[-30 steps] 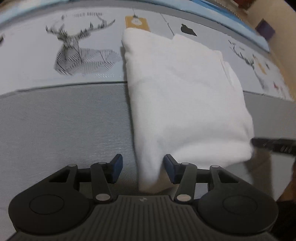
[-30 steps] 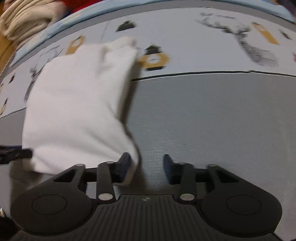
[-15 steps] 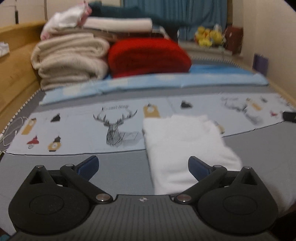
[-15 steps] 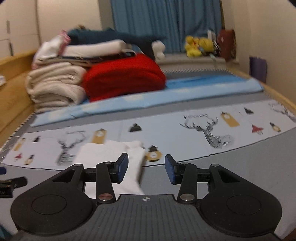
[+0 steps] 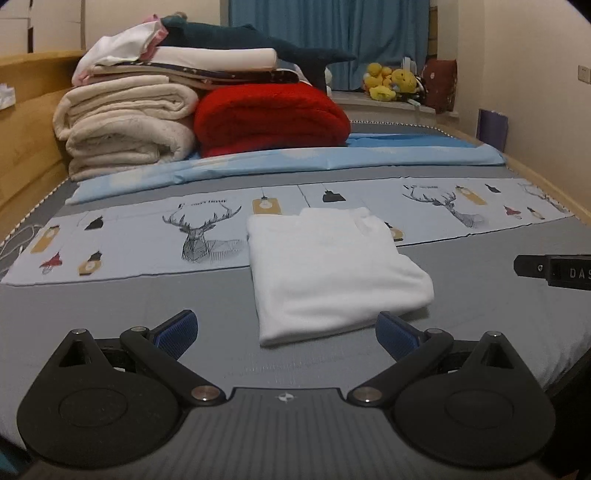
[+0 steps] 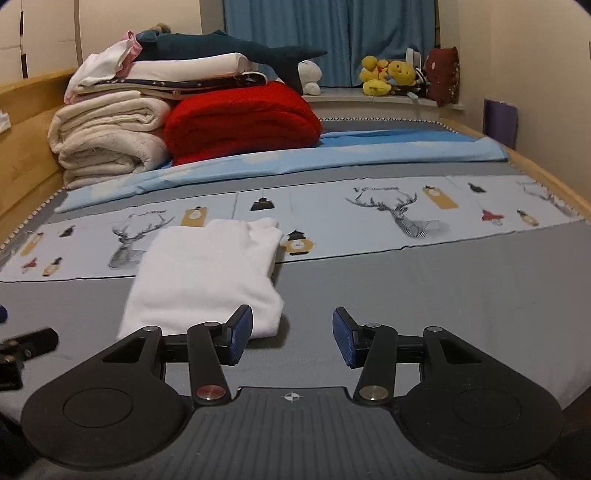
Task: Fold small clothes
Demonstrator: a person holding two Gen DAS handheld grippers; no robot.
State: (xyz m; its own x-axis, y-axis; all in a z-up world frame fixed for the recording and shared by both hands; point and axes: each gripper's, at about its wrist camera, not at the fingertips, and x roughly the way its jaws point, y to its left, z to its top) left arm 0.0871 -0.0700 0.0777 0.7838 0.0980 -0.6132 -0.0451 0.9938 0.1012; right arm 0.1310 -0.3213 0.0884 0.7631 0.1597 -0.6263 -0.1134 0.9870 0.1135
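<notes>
Two grippers, left (image 5: 284,334) spread wide and right (image 6: 292,338) just opening (both empty), hung back from the folded white garment (image 5: 328,266), apparently released as finished on the bed (image 5: 110,302).

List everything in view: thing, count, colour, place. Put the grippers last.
Folded garment: one, white, flat on the grey bed cover, near end.
Deer-print cloth: one, pale blue, under the garment's far edge.
Blue sheet: one, light blue, beyond the print.
Red blanket: one, folded, far end.
Cream blankets: stack, left of the red one.
Plush shark: one, dark teal, atop the stack.
Yellow plush toys: cluster, windowsill.
Curtain: blue, behind.
Left hand-held gripper: open, empty.
Right hand-held gripper: jaws just opening, empty.
</notes>
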